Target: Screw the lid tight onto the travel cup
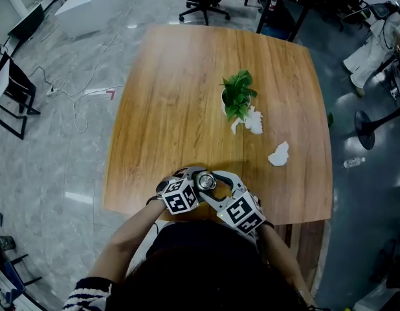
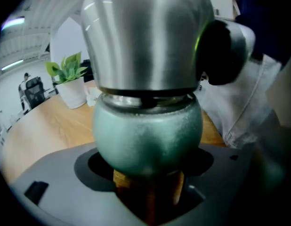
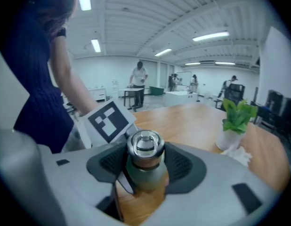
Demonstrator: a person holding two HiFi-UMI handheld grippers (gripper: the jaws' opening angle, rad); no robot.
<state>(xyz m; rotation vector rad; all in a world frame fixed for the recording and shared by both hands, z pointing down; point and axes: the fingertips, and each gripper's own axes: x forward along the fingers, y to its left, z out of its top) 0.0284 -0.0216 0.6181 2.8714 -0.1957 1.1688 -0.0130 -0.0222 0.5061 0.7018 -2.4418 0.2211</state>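
The left claw point(image 1: 195, 175) is gripping the travel cup point(image 2: 148, 135) at the worktop's point(image 1: 187, 96) near edge, the right claw point(image 3: 144, 164) squeezing its lid point(image 3: 144, 145). A crooked twist could jam it or tip the cup off.

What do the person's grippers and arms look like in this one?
The left gripper and right gripper both have broad light-grey jaws lined with dark pads. Each carries a cube covered in black-and-white square markers. The left arm wears a black-and-white striped sleeve.
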